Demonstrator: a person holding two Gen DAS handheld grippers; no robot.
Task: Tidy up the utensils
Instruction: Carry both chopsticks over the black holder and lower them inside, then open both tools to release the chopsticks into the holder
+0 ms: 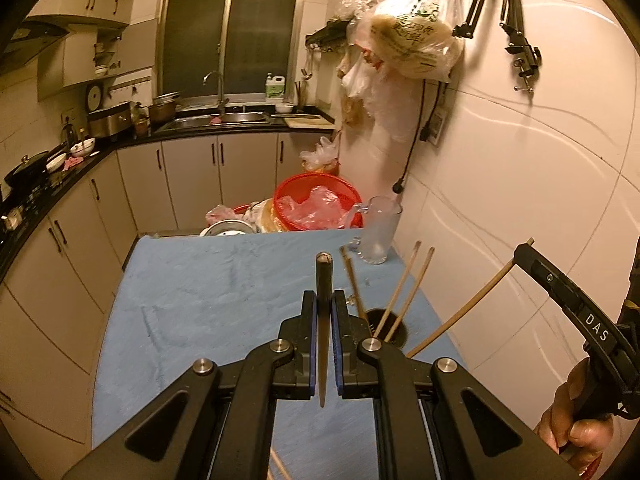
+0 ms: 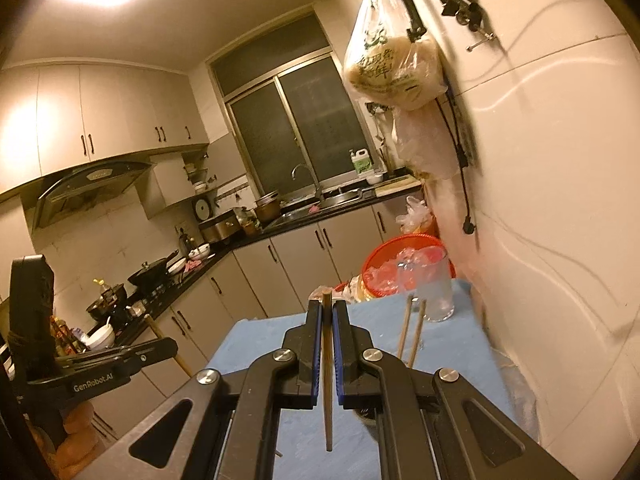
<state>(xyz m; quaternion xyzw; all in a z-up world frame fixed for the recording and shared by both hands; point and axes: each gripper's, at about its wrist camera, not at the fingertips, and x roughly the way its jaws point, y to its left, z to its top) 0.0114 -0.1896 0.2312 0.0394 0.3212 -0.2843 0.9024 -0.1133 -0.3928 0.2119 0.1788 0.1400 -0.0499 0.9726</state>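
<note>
My left gripper (image 1: 323, 294) is shut on a dark chopstick (image 1: 322, 344) that runs lengthwise between its pads, held above the blue cloth (image 1: 208, 288). Just to its right, a dark round holder (image 1: 394, 332) stands on the cloth with several wooden chopsticks (image 1: 404, 288) leaning in it. My right gripper (image 2: 327, 305) is shut on a brown chopstick (image 2: 328, 380). The left wrist view shows the right gripper (image 1: 524, 252) at the right edge, its pale chopstick (image 1: 468, 308) slanting down toward the holder. The left gripper (image 2: 170, 350) appears at the left of the right wrist view.
A clear glass mug (image 1: 378, 228) stands at the cloth's far right corner beside the white tiled wall (image 1: 520, 160). Behind the table are a red basket (image 1: 316, 204) with plastic bags and a metal bowl (image 1: 228, 228). Loose chopsticks (image 1: 278, 464) lie near the front edge. Cabinets run along the left.
</note>
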